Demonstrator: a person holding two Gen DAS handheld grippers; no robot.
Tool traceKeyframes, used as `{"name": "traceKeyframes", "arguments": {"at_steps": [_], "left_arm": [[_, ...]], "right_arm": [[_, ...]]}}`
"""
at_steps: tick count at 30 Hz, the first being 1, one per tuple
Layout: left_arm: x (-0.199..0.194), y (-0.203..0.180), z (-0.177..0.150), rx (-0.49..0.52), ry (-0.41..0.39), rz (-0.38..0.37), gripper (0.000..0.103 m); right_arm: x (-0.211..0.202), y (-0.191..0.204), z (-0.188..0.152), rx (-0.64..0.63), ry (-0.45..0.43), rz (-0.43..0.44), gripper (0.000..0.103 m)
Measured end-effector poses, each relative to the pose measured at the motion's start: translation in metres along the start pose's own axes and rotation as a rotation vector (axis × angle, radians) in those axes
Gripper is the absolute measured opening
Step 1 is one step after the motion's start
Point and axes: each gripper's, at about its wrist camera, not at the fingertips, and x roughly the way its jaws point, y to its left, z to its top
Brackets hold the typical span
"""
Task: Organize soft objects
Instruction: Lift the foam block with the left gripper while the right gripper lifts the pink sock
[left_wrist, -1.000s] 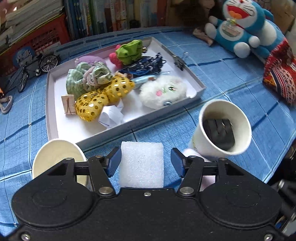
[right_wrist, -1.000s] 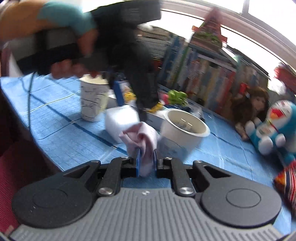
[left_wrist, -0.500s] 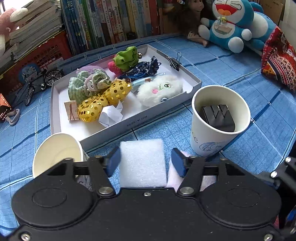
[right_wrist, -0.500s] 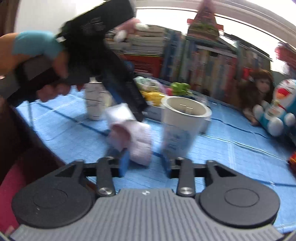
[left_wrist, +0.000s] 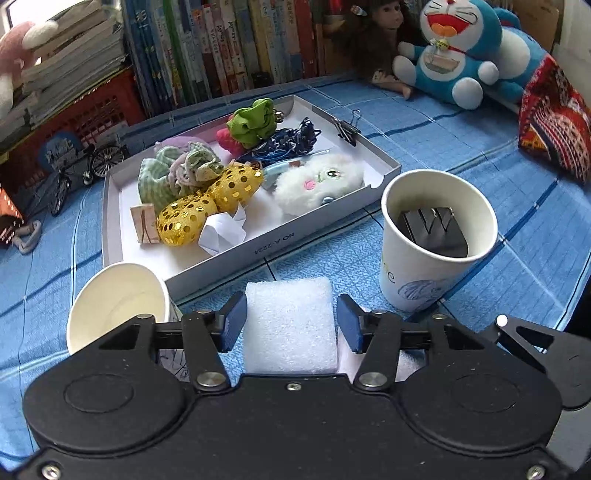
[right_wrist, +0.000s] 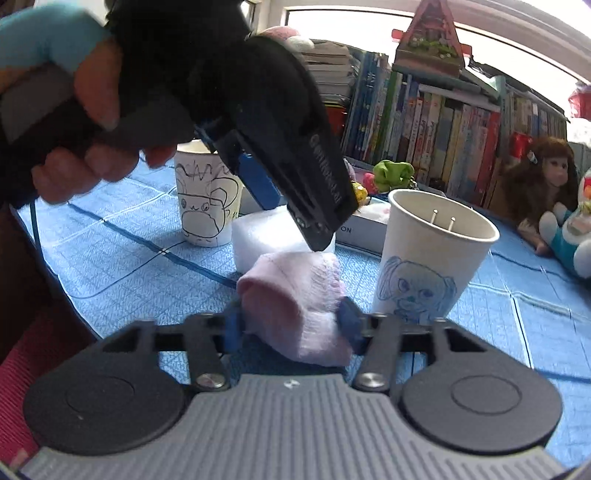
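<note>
Clearly the right gripper (right_wrist: 291, 325) was closing its jaws around the pink cloth roll (right_wrist: 295, 299) lying on the blue tablecloth (right_wrist: 110, 258), so a lopsided squeeze could have squirted it toward the dog-drawn paper cup (right_wrist: 432, 266) just beside it. Meanwhile the left gripper (left_wrist: 290, 325) was opening, its pads flanking the white foam block (left_wrist: 290, 325) without pressing, so lifting then would likely have left the block behind.

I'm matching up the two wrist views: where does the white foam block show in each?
Left wrist view: the foam block is at bottom centre, between the fingers of the left gripper, on the blue cloth.
Right wrist view: it is mid-frame, behind the pink sock, partly hidden by the left gripper.
Shared landmark: the paper cup with the blue dog drawing.
</note>
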Motion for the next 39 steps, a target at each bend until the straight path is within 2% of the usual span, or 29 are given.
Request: {"name": "traceKeyframes", "arguments": {"at_steps": [2, 6, 11, 20, 26, 31, 36, 39], "left_arm": [[0.002, -0.002, -0.001, 0.013, -0.003, 0.003, 0.056], [0.003, -0.005, 0.000, 0.014, -0.006, -0.001, 0.060], [0.001, -0.005, -0.003, 0.015, -0.015, -0.002, 0.060], [-0.019, -0.009, -0.025, -0.011, -0.076, -0.016, 0.055], [-0.029, -0.013, -0.046, -0.068, -0.141, -0.010, 0.055], [-0.032, -0.014, -0.061, -0.135, -0.205, 0.023, 0.058], [-0.028, -0.019, -0.077, -0.141, -0.239, 0.083, 0.062], [-0.025, -0.018, -0.082, -0.151, -0.257, 0.089, 0.063]], "right_arm": [[-0.007, -0.002, 0.000, 0.008, -0.007, 0.002, 0.035], [-0.023, -0.006, -0.003, 0.012, -0.015, -0.018, 0.031], [-0.040, -0.019, -0.011, 0.051, -0.016, -0.067, 0.031], [-0.054, -0.051, -0.023, 0.190, -0.021, -0.151, 0.031], [-0.050, -0.056, -0.024, 0.215, -0.020, -0.161, 0.032], [-0.048, -0.054, -0.026, 0.216, -0.025, -0.172, 0.034], [-0.045, -0.053, -0.027, 0.223, -0.028, -0.179, 0.037], [-0.042, -0.053, -0.027, 0.223, -0.027, -0.181, 0.039]]}}
